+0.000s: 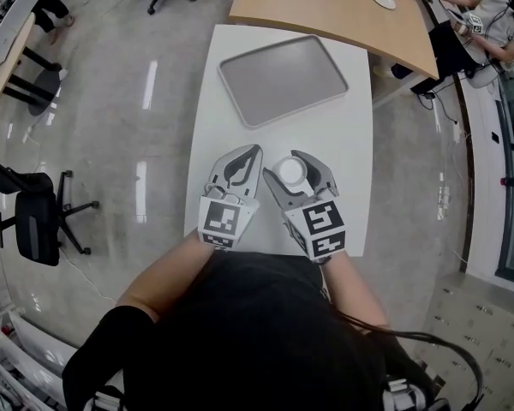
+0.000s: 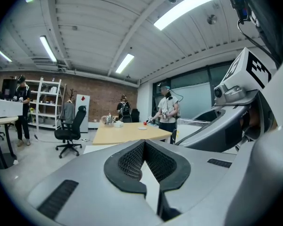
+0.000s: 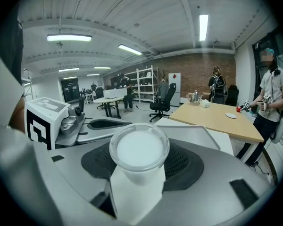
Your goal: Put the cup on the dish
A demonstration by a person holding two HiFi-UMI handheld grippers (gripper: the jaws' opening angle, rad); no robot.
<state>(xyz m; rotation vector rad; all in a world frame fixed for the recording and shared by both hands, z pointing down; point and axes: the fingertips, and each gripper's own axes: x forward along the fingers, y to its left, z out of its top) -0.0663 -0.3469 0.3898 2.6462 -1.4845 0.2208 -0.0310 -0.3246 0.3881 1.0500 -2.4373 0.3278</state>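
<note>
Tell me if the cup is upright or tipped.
Upright. The cup, held between the right tongs, shows its round mouth facing up, body below the rim.

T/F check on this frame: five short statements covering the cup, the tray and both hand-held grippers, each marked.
1. The right hand-held gripper is clamped on the cup. True.
2. The cup already stands on the tray. False: it is in the jaws near the person, apart from the tray.
3. The left hand-held gripper holds a second cup. False: its jaws are together on nothing.
4. The tray is empty. True.
5. The tray lies on the wooden table. False: it lies on the white table.
</note>
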